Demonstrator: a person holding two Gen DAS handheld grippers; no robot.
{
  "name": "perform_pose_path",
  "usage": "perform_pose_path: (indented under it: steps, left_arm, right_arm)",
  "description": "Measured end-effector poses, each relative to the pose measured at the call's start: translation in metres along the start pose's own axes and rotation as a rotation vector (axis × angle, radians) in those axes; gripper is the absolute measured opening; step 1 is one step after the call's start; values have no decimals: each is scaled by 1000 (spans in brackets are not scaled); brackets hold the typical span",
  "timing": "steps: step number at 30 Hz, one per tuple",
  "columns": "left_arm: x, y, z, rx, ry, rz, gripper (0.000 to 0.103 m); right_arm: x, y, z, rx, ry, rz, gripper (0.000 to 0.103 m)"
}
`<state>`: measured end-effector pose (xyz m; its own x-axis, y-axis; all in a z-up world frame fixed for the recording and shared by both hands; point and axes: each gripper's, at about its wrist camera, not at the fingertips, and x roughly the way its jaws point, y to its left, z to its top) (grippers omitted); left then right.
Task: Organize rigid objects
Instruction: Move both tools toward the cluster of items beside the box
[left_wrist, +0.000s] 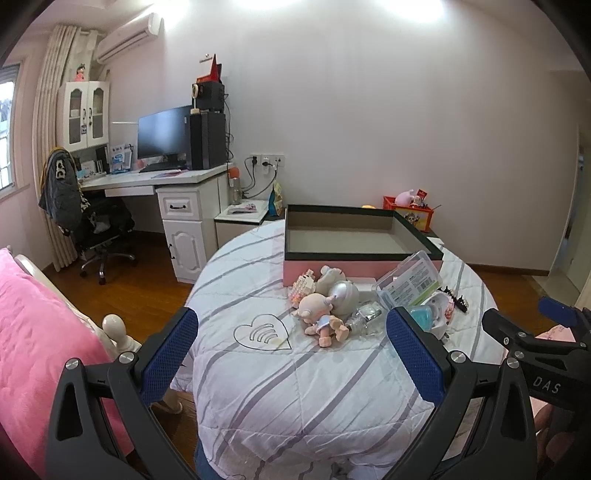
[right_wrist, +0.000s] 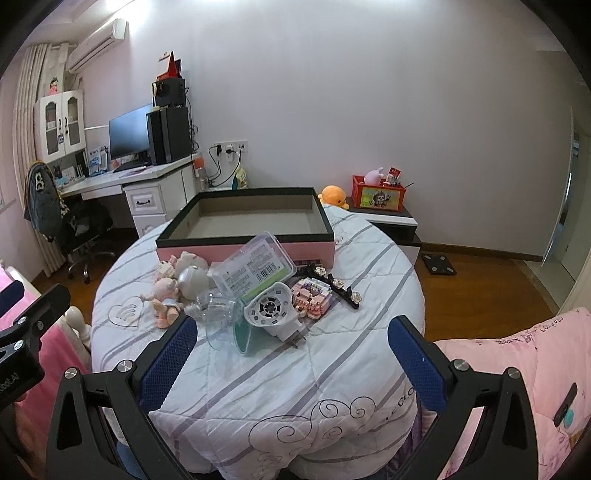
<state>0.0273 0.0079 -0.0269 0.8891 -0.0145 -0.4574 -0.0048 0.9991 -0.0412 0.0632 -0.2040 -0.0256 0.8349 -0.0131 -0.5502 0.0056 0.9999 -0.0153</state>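
"DAS" is printed in pale letters on the black body of the right tongs (right_wrist: 291, 345), seen at the edge of the left wrist view; the clear plastic case (right_wrist: 256, 267) carries a green-and-white label with a barcode, its text too small to read. Both the left tongs (left_wrist: 291, 345) and the right tongs stand wide apart and hold nothing, above a quilt-covered round surface (right_wrist: 332, 369). The clutter lies in a heap just in front of the open pink box (right_wrist: 243, 251), which is empty: a small doll (left_wrist: 321, 319), a silver ball-shaped item (right_wrist: 192, 282), a white plug-in device (right_wrist: 271, 312), a pink brick model (right_wrist: 310, 297) and a black hair clip (right_wrist: 338, 284). A desk (left_wrist: 162, 179) with a monitor (left_wrist: 164, 134) stands behind.
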Motion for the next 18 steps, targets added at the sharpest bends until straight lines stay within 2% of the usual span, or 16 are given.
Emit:
perform_pose_path:
  steps: [10, 18]
  left_arm:
    - [32, -3, -17, 15, 46, -11, 103]
    - [61, -3, -22, 39, 74, 3, 103]
  right_arm:
    - [30, 1, -10, -11, 63, 27, 103]
    - [46, 12, -13, -22, 89, 84, 103]
